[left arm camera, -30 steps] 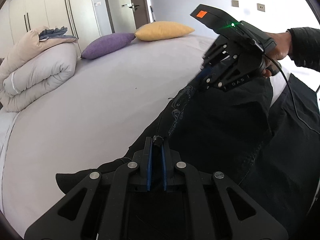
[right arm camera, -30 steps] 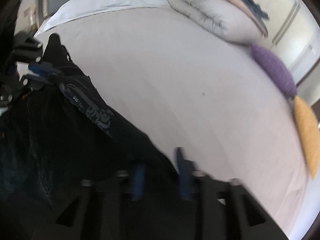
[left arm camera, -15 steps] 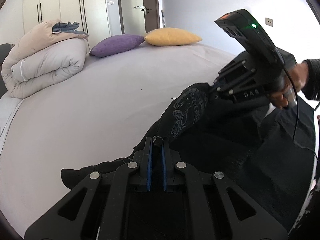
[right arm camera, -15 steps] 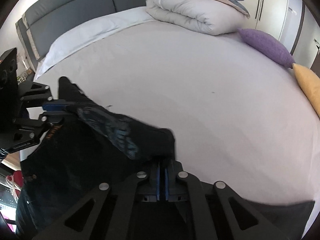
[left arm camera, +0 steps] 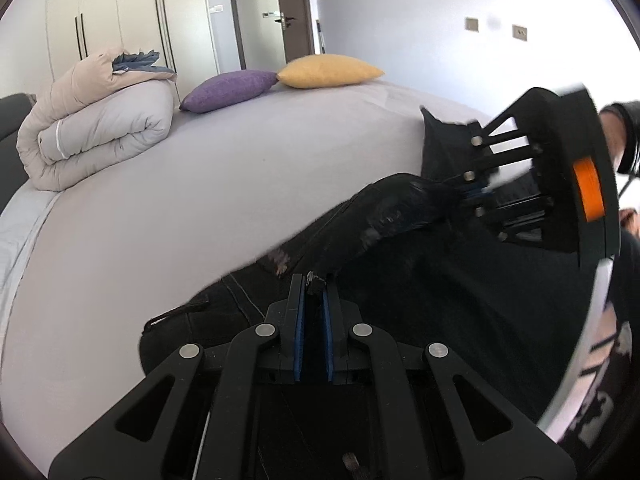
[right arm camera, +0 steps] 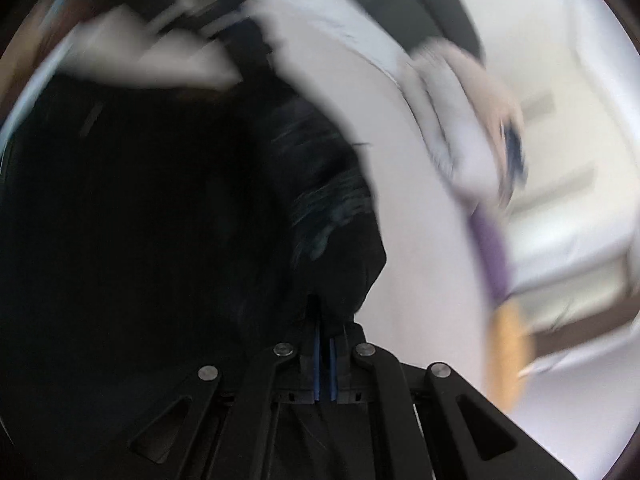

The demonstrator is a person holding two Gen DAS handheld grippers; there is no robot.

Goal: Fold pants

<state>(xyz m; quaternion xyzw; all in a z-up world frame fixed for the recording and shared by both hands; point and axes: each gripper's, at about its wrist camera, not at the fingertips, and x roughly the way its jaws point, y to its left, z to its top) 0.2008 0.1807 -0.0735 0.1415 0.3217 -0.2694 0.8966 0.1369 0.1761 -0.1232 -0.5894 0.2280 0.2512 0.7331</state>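
Note:
The dark pants (left arm camera: 460, 288) lie on the pale bed sheet (left arm camera: 168, 216) at the near right, with a printed strip (left arm camera: 384, 224) along the raised edge. My left gripper (left arm camera: 311, 280) is shut on the pants' edge. My right gripper (left arm camera: 472, 188) shows at the right of the left wrist view, shut on another part of the same edge and lifting it. The right wrist view is blurred; there the right gripper (right arm camera: 324, 312) is shut on the pants (right arm camera: 180, 220).
A rolled grey and beige duvet (left arm camera: 92, 128) lies at the far left of the bed. A purple pillow (left arm camera: 228, 90) and a yellow pillow (left arm camera: 328, 72) lie at the far edge. Wardrobes and a door stand behind.
My right gripper has swung right and down with the pants' edge, pulling the fabric over toward the near right. The left gripper keeps its grip; its view shifted slightly.

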